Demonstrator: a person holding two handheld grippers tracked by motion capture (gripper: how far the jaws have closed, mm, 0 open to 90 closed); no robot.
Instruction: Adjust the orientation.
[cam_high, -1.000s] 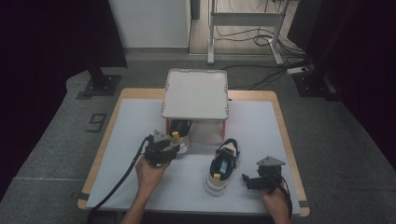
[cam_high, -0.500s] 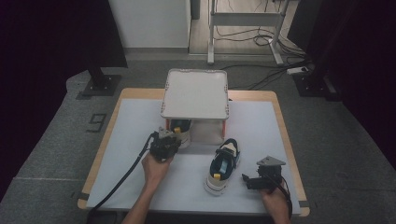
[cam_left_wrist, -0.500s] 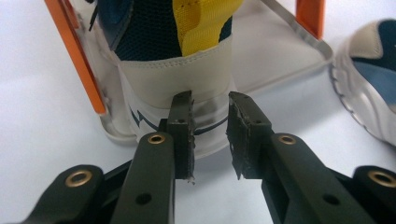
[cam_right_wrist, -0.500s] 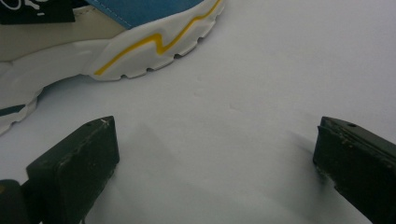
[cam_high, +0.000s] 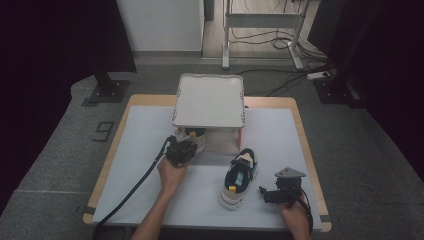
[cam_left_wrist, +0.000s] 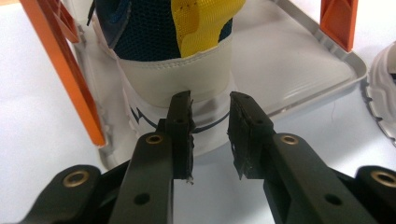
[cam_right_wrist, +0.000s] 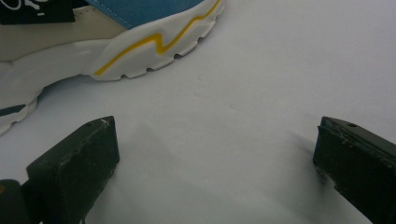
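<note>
My left tool (cam_left_wrist: 210, 114) has just closed to its narrowest at the heel of the shoe on the rack's lower shelf (cam_left_wrist: 299, 60), near the tabletop's far edge; its jaws show a gap, gripping nothing. The right tool (cam_right_wrist: 215, 158) hangs wide beside the other shoe (cam_high: 239, 176).

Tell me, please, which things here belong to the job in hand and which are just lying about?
Job in hand:
- racked shoe, with the left gripper at its heel
- rack
- loose shoe, beside the open right gripper

Lying about:
- floor cables
- metal frame
- black stand foot
</note>
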